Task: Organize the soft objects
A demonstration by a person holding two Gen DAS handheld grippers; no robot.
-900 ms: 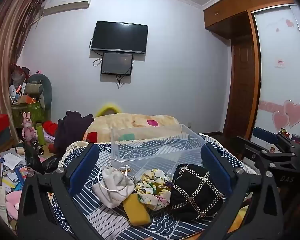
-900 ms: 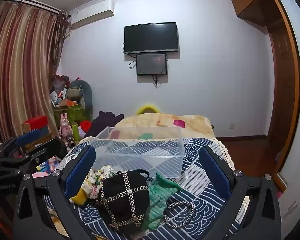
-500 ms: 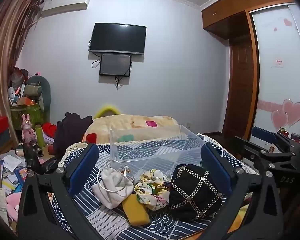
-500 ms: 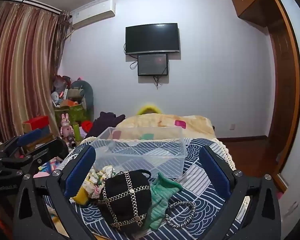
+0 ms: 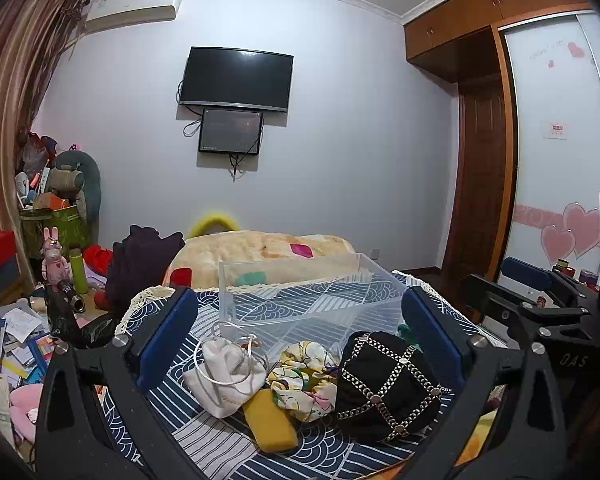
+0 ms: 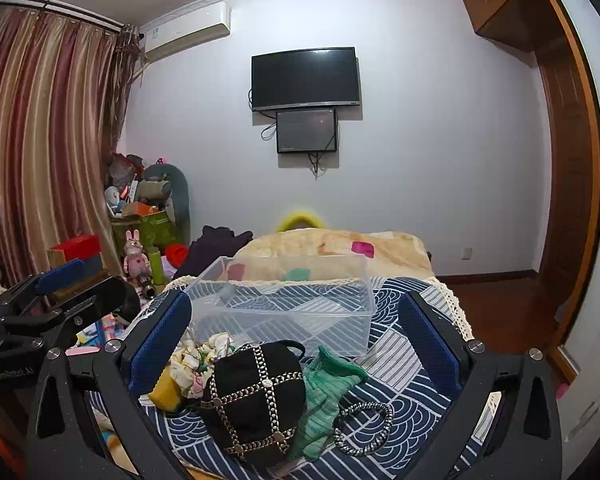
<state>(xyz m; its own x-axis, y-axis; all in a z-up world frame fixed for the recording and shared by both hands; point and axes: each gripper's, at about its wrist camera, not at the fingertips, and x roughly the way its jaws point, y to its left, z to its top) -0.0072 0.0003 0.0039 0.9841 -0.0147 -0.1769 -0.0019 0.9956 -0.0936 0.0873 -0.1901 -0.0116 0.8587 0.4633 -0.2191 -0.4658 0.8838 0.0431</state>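
Left gripper [image 5: 296, 340]: fingers wide, holding nothing, above pile.
Right gripper [image 6: 296, 344]: spread wide, unloaded.
Soft pile: black pouch [image 6: 256, 396] nearest.
Clear bin [image 6: 284, 304]: just behind, likely destination.

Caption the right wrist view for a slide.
Open right gripper above black studded bag, green knit cloth and clear bin.
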